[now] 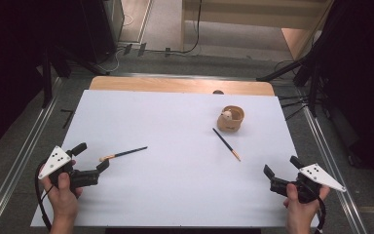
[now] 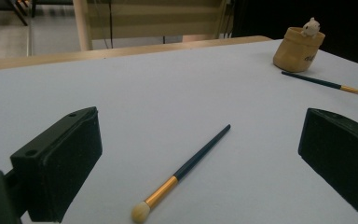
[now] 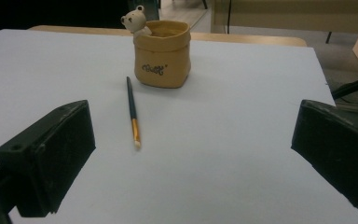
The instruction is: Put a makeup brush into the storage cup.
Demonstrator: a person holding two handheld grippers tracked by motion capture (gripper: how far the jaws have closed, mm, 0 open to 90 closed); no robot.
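Both tongs gape empty: left tongs near surface left edge, dark-handled fluffy-tipped brush just beyond. Right tongs near right edge; thin dark brush beside tan bear-topped pot, well apart.

high view: above the near edge, facing forward and down over the whole counter. gripper views: low, close to the surface, facing across it. shared by all three: the tan pot.
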